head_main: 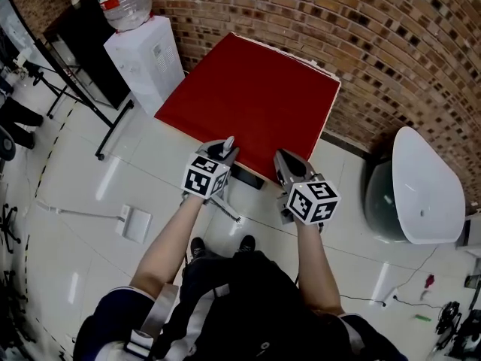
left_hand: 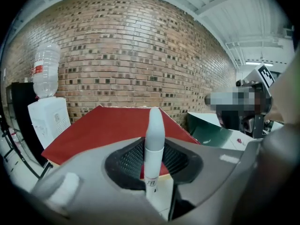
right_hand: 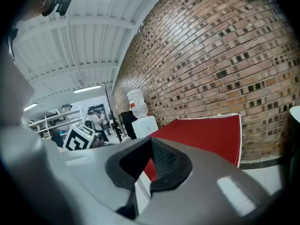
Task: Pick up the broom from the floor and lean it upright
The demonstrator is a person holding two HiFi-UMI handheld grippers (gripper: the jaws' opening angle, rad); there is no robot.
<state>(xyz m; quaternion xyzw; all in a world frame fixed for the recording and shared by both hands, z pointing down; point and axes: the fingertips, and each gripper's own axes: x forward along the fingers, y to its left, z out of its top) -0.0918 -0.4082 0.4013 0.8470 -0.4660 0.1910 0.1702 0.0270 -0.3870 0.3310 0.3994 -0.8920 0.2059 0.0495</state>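
Observation:
In the head view my left gripper (head_main: 225, 152) is shut on the broom's pale grey handle (head_main: 228, 144). The rounded tip sticks up just past the jaws, and a thin stretch of shaft (head_main: 228, 211) slants down toward the floor below my hand. The left gripper view shows the handle (left_hand: 153, 135) upright, pinched between the two dark pads of that gripper (left_hand: 153, 168). The broom's head I cannot make out. My right gripper (head_main: 285, 161) hovers level beside the left one, apart from the handle. In its own view the right gripper (right_hand: 146, 165) has its jaws together with nothing in them.
A red table (head_main: 255, 100) stands ahead against the brick wall (head_main: 376, 36). A water dispenser (head_main: 146, 55) is at its left, with black stand legs (head_main: 101, 119) beyond. A white and green tub (head_main: 421, 194) sits right. A black bar (head_main: 246, 177) lies by the table's near edge.

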